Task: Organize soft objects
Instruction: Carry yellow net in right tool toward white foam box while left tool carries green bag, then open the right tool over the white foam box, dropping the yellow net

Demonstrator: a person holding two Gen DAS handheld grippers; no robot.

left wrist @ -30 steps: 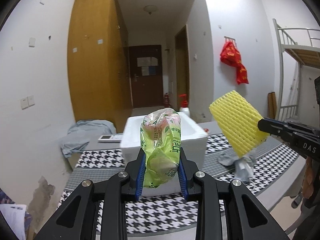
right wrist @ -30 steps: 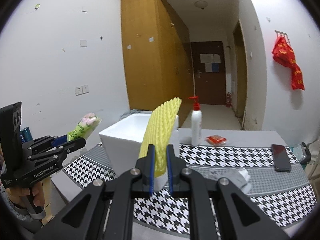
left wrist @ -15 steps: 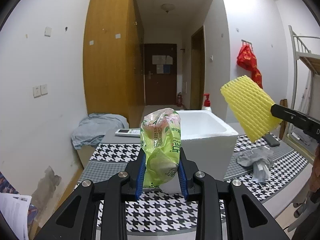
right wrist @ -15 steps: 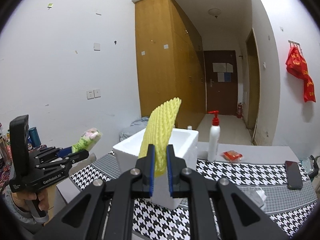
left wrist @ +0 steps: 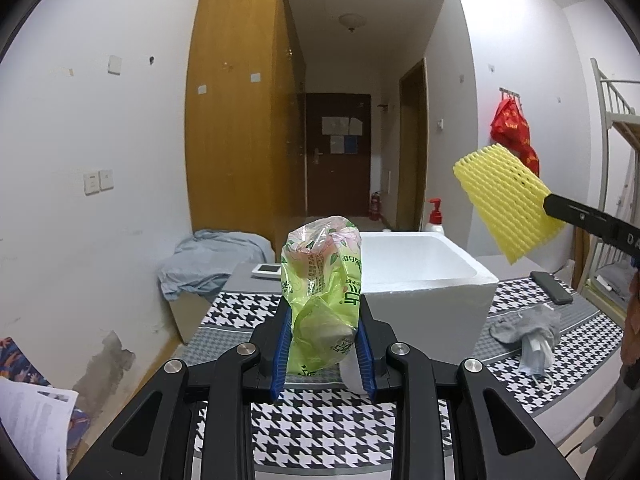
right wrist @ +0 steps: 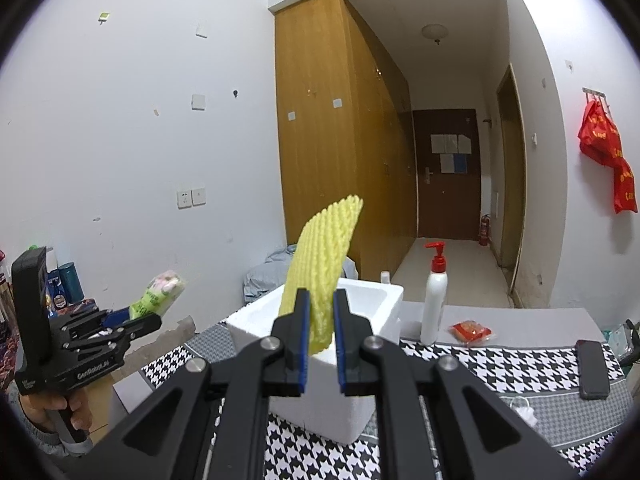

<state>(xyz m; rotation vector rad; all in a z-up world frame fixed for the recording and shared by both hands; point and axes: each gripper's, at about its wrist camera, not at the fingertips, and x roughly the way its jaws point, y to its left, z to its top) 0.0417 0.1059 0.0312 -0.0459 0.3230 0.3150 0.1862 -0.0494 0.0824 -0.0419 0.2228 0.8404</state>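
Note:
My left gripper [left wrist: 323,312] is shut on a crumpled green plastic bag [left wrist: 320,288] that stands up between its blue pads, held in the air in front of a white foam box [left wrist: 424,276]. From the right wrist view the same bag [right wrist: 160,292] and left gripper [right wrist: 132,320] show at the left. My right gripper [right wrist: 320,300] is shut on a yellow foam net sleeve [right wrist: 324,264], held up over the near side of the foam box [right wrist: 320,392]. The sleeve [left wrist: 506,206] also hangs high at the right in the left wrist view.
A houndstooth cloth [left wrist: 320,428] covers the table. A grey sock and a face mask [left wrist: 528,332] lie right of the box. A white pump bottle [right wrist: 434,296], a red packet [right wrist: 470,330] and a black phone [right wrist: 594,368] sit behind. A person's hand [right wrist: 52,408] grips the left handle.
Both grippers kept their hold while the view swung: the foam box slid to the right behind the bag, and the yellow sleeve rose higher against the wall.

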